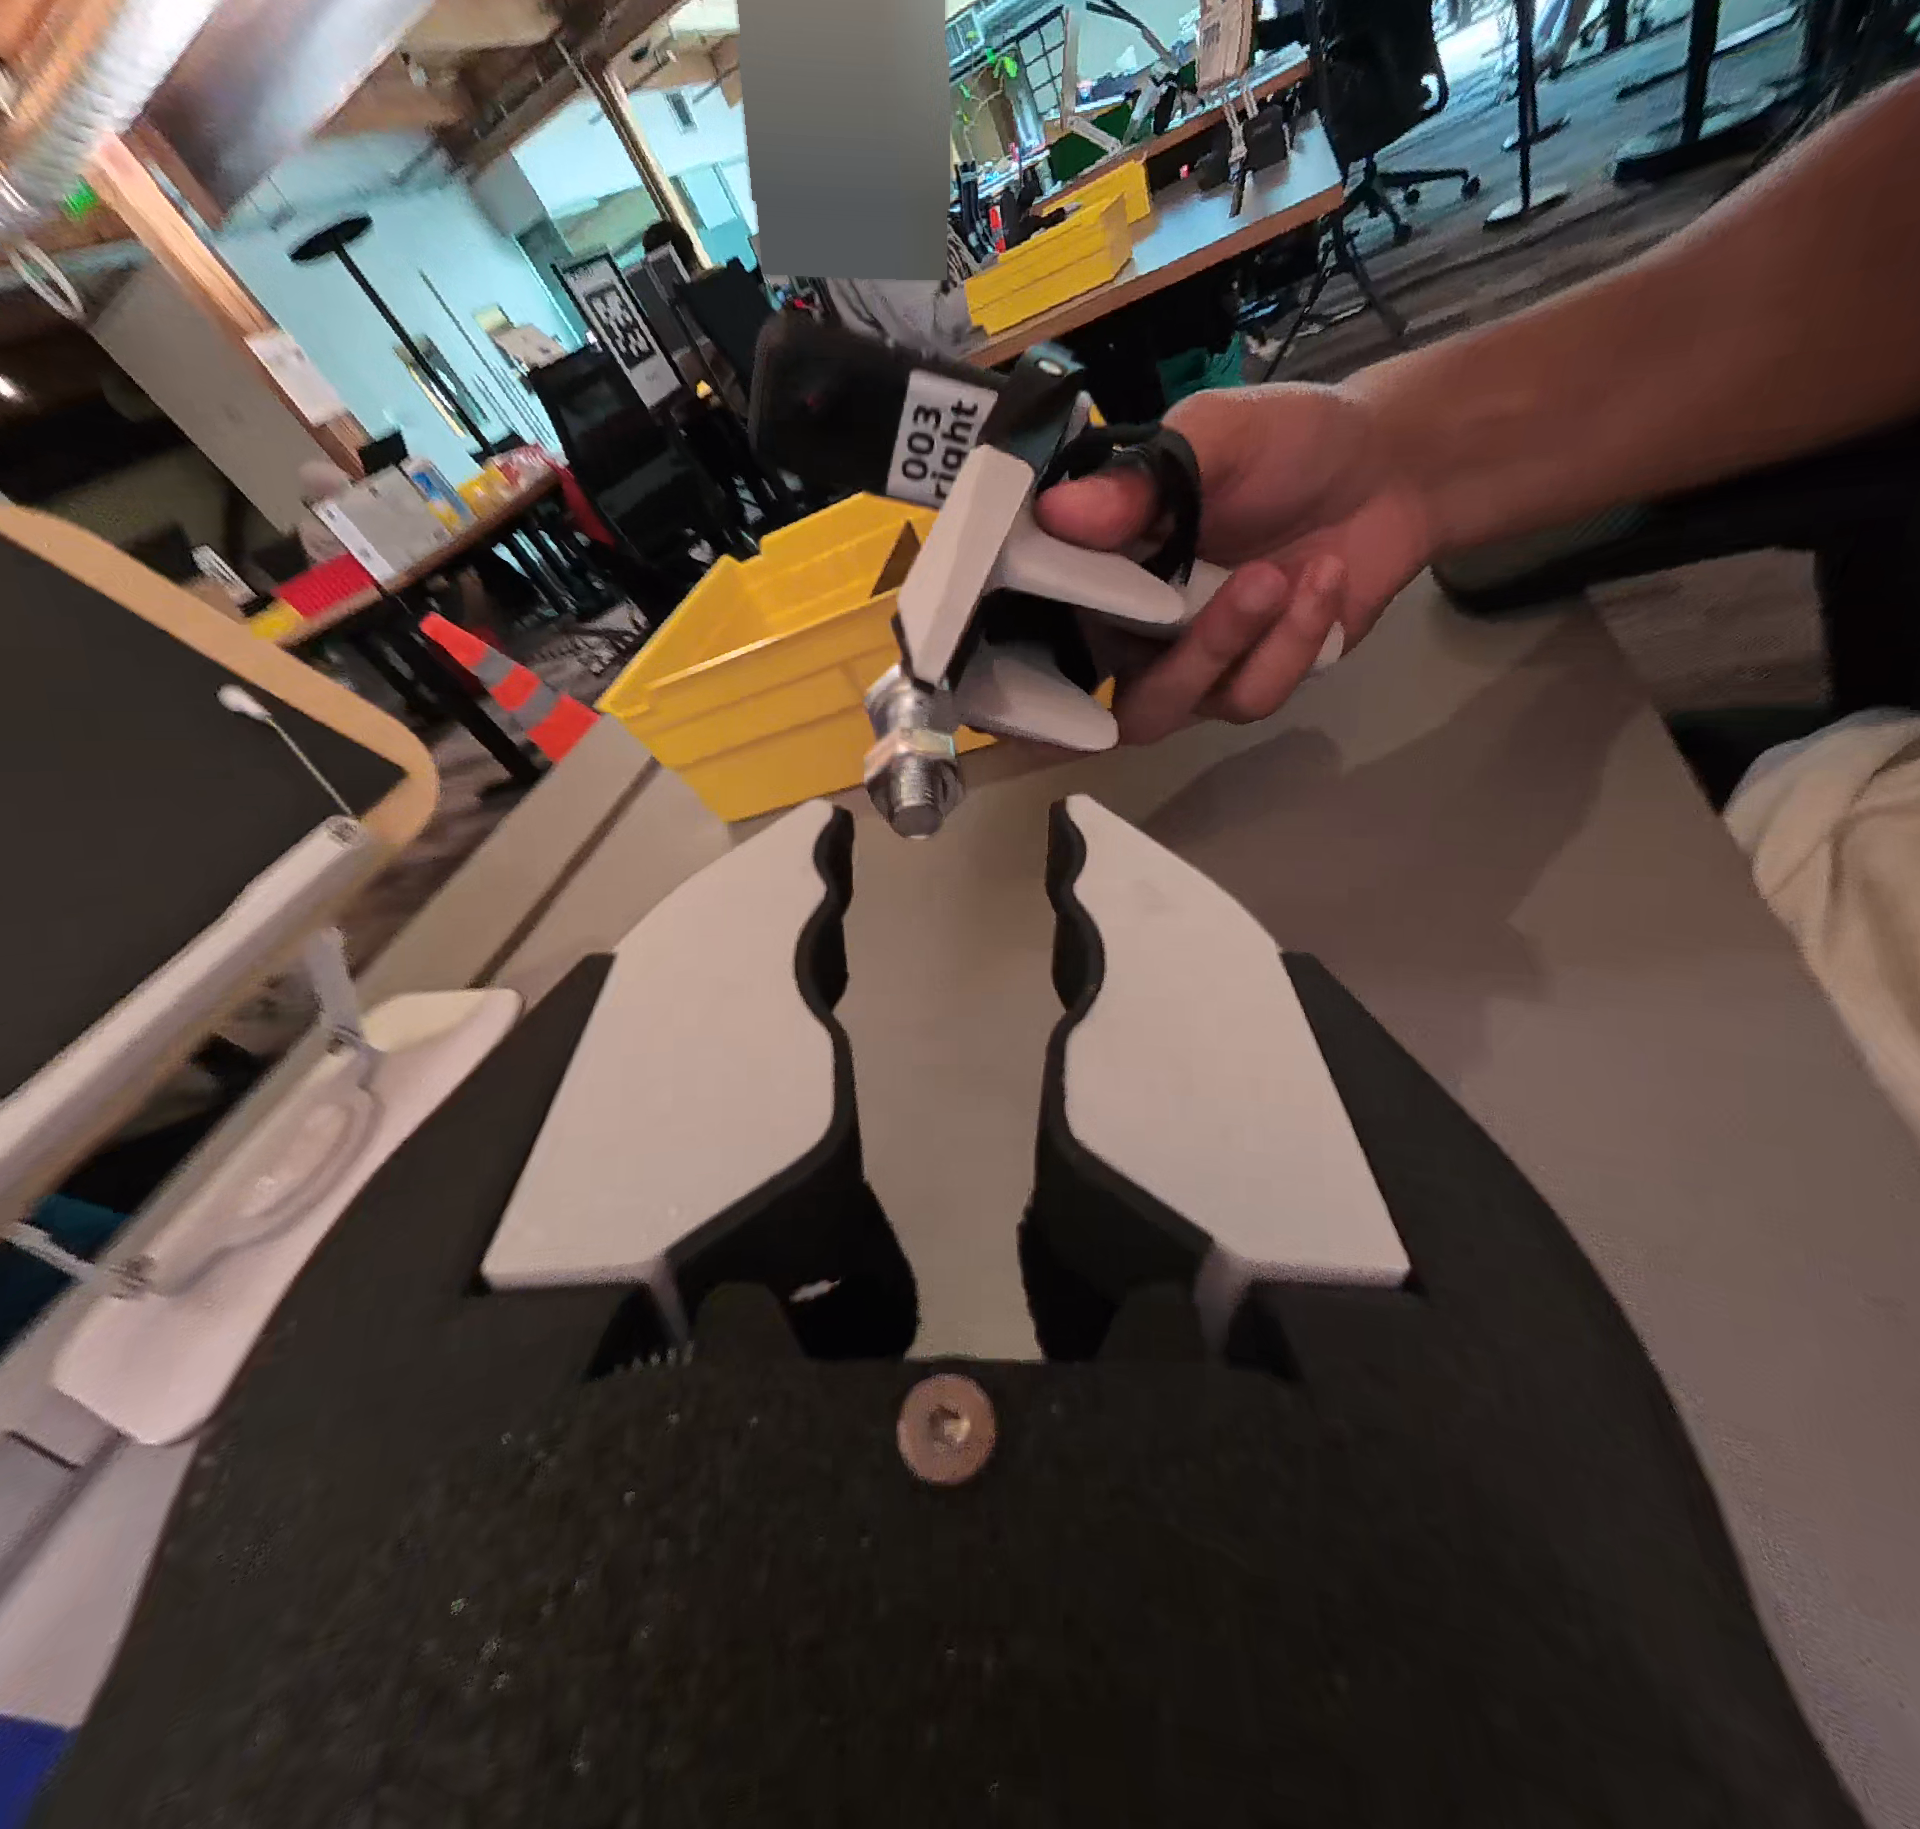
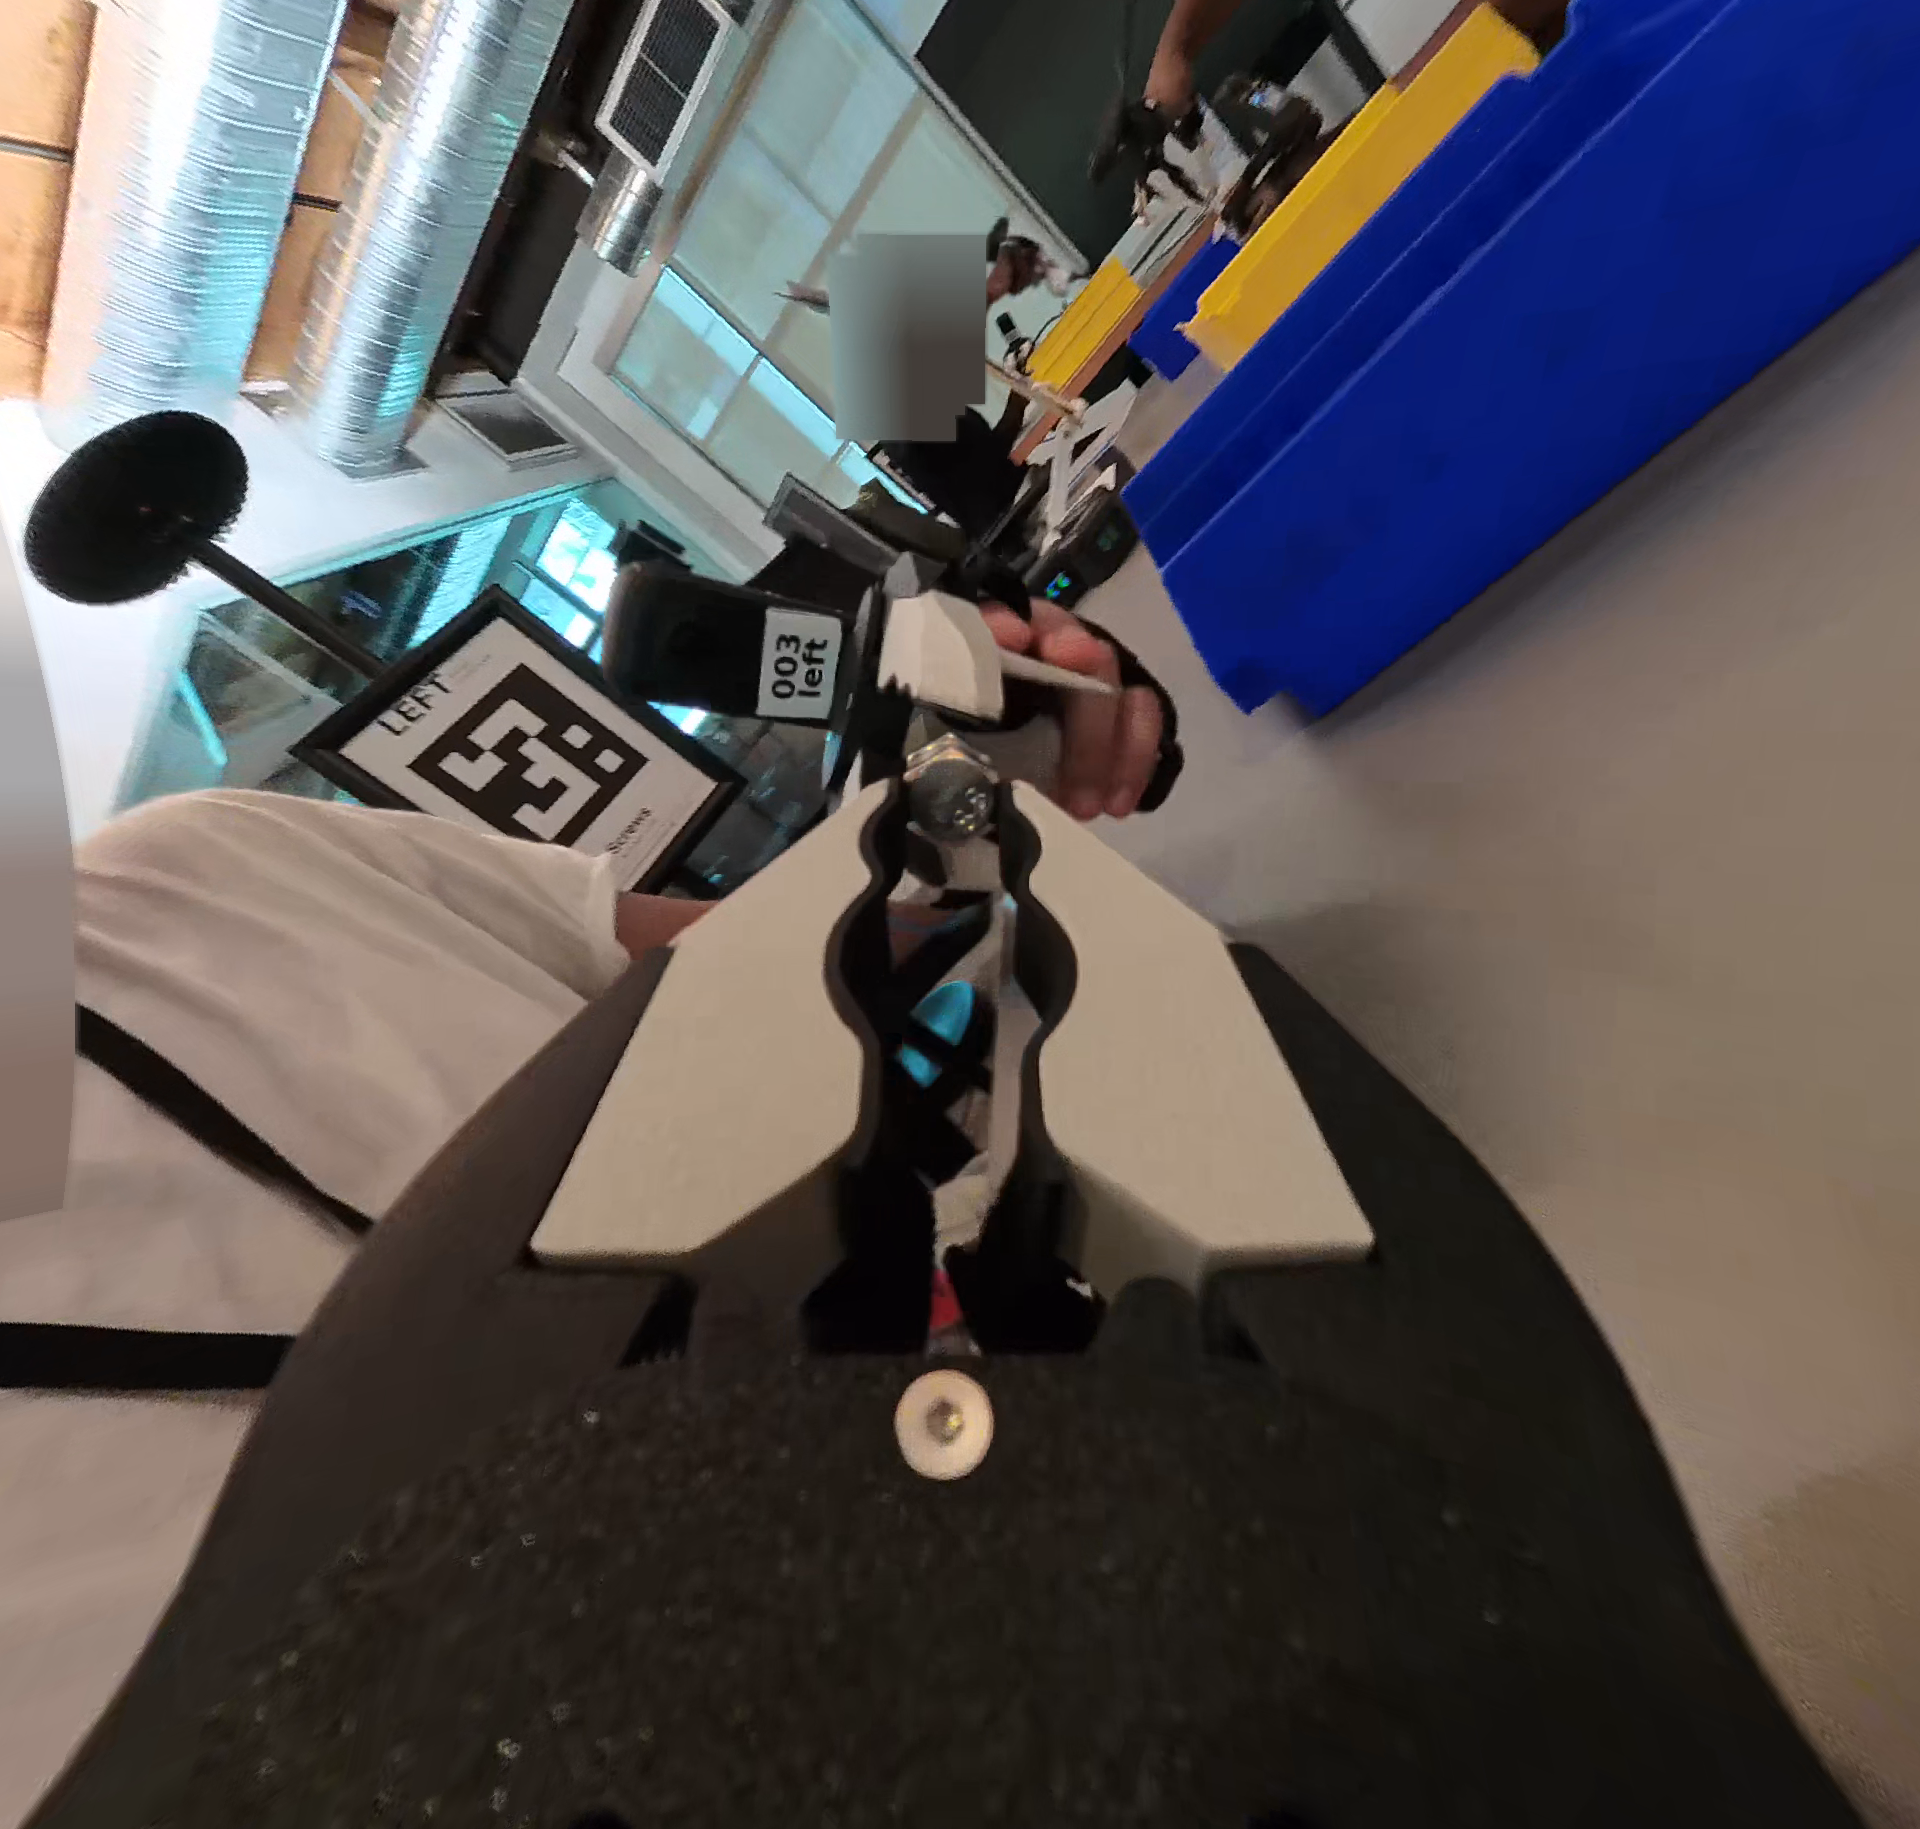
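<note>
The right gripper pinches a silver steel bolt by its hexagonal head, the black wavy-edged pads of its pale grey fingers pressed on either side of the head at the very tips. In the left wrist view this gripper comes in from two o'clock, held by a bare hand, and the bolt shows as a short threaded shank with a hex nut on it, its blunt end pointing down toward the left gripper.

The left gripper has its fingers spread, with matte grey table showing between the rubbery scalloped pads. The bolt's threaded end hangs just above the gap at twelve o'clock, nearer the left fingertip, touching neither pad.

Behind the bolt, at eleven o'clock, a glossy yellow plastic bin stands on the table. At nine o'clock sits a black panel with a rounded wooden edge on a white stand. In the right wrist view, deep blue plastic bins lie along the table at two o'clock, a framed black-and-white marker card stands at ten o'clock, and a white garment fills nine o'clock.
</note>
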Demonstrator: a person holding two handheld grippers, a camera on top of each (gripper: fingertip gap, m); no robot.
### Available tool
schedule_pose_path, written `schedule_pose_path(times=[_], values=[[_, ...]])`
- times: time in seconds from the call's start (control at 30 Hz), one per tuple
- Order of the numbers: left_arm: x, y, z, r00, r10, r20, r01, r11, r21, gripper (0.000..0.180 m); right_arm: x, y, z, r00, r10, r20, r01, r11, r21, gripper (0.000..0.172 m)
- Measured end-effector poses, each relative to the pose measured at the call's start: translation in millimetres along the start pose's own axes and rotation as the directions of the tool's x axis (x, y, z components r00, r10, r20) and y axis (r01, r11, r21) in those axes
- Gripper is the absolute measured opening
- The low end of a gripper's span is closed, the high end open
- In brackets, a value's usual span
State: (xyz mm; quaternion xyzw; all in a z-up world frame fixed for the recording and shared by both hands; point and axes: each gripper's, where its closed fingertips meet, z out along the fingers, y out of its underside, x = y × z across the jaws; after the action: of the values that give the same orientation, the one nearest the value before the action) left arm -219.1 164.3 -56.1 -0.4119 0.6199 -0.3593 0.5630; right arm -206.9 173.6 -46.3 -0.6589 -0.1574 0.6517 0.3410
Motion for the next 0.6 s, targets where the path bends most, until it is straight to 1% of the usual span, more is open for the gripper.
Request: schedule_pose_path(times=[0.07, 0.17, 0.3, 0.4, 0.53, 0.6], values=[[-1, -5, -2, 0.998, 0.061, 0.019, -0.062, 0.998, 0.014, 0.032, -3, 3, 2, 0.995, 0.085, 0.045, -0.084, 0.996, -0.017, 0.017], [-1, -10, -5, 0.994, 0.103, 0.020, -0.104, 0.994, 0.033, 0.028, -7, 3, 3, 0.968, 0.216, 0.126, -0.218, 0.976, -0.005, 0.017], [0, -15, -5, 0.989, 0.147, 0.027, -0.148, 0.988, 0.045, 0.025, -5, 7, 6, 0.938, 0.305, 0.164, -0.307, 0.952, -0.014, 0.016], [1, -12, -5, 0.987, 0.157, 0.029, -0.158, 0.987, 0.041, 0.018, -8, 8, 7, 0.922, 0.333, 0.195, -0.337, 0.941, -0.016, 0.017], [-1, -11, -4, 0.988, 0.147, 0.041, -0.148, 0.989, 0.028, 0.018, -6, 6, 6, 0.926, 0.328, 0.189, -0.333, 0.943, -0.004, 0.017], [-2, -10, -3, 0.996, 0.084, 0.032, -0.085, 0.996, 0.018, 0.017, -6, 6, 6, 0.940, 0.293, 0.176, -0.297, 0.955, -0.003, 0.017]])
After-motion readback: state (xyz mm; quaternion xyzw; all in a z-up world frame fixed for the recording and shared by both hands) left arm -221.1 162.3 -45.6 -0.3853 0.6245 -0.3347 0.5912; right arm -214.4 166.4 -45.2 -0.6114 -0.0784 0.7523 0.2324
